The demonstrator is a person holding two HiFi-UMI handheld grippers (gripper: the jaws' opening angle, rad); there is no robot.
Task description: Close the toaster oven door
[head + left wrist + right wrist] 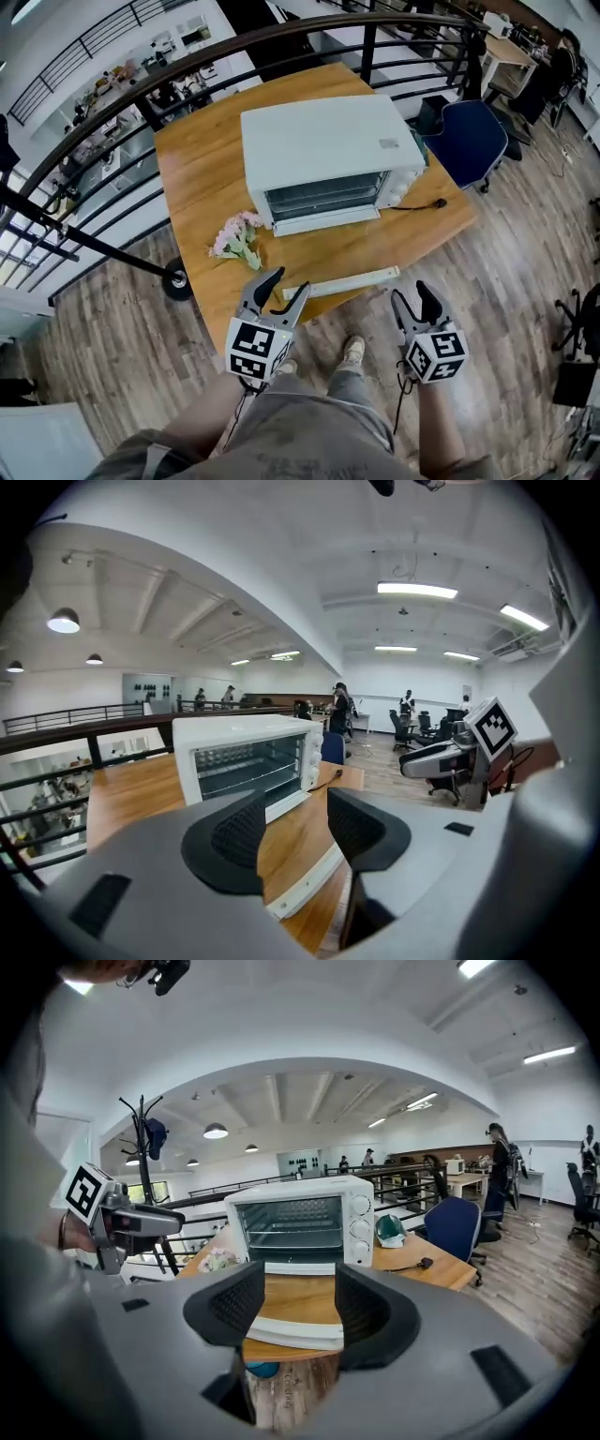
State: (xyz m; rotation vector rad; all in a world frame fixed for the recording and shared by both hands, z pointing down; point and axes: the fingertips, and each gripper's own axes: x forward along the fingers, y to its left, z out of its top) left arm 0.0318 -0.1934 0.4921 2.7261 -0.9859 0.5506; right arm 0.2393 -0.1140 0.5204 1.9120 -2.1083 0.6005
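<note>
The toaster oven (323,141) is sitting in the upper middle of the frame on the wooden desk (202,169), its front facing the lower edge. Its door (326,221) is hanging open, folded down flat, leaving the rack inside showing. A long white tray (342,281) is lying near the desk's lower edge, and a bunch of pink flowers (237,236) is resting at the oven's lower left. Both the left gripper (289,281) and the right gripper (410,292) are hovering at the bottom of the frame, jaws standing wide apart with nothing between them. A blue chair (469,141) is standing at the upper right.
</note>
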